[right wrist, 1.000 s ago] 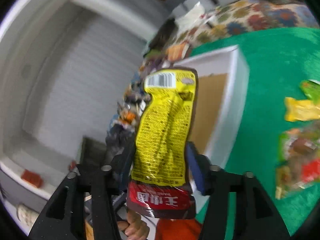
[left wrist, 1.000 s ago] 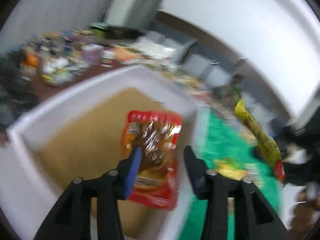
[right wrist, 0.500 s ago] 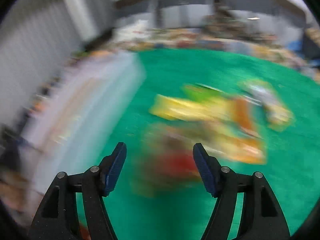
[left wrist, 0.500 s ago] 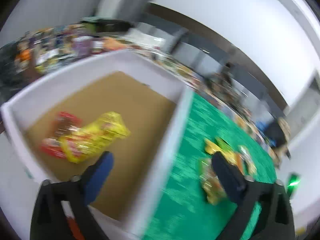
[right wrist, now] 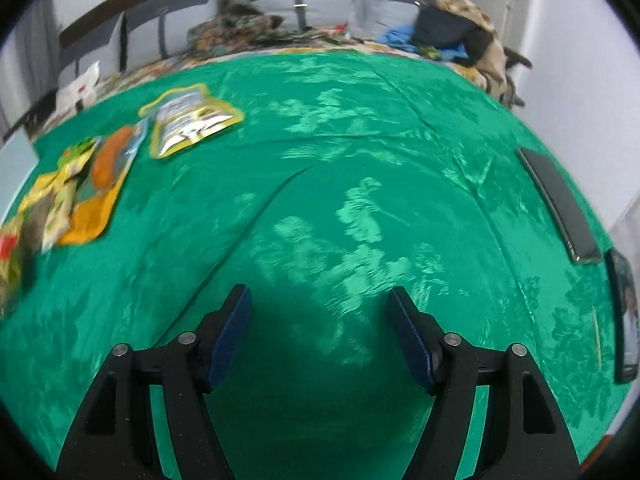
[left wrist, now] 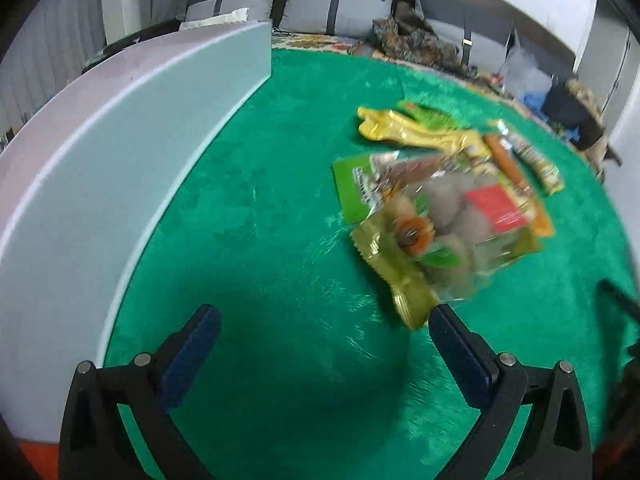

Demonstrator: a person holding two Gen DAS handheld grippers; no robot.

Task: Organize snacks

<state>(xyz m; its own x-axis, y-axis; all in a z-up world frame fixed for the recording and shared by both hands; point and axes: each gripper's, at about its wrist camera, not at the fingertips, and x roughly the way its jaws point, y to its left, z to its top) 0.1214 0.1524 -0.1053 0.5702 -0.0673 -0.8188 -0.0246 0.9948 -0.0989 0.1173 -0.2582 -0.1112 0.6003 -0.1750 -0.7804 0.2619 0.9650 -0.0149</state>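
A pile of snack packets (left wrist: 444, 200) lies on the green cloth (left wrist: 260, 208), ahead and to the right of my left gripper (left wrist: 320, 340), which is open and empty. A clear bag of round snacks (left wrist: 440, 236) tops the pile, with a yellow packet (left wrist: 408, 132) behind it. The white box (left wrist: 120, 152) stands to the left; its inside is hidden. My right gripper (right wrist: 320, 332) is open and empty over bare cloth. In the right wrist view the pile (right wrist: 80, 184) lies at the far left, with a yellow-edged pouch (right wrist: 188, 120) beside it.
Two dark phones (right wrist: 560, 208) lie at the right edge of the cloth. A grey sofa (left wrist: 340, 4) with clothes and bags stands behind the table. A patterned cloth shows under the green one at the far edge.
Both packets were let go into the white box. Both grippers have swung away from the box to the right, out over the green cloth, and are open and empty.
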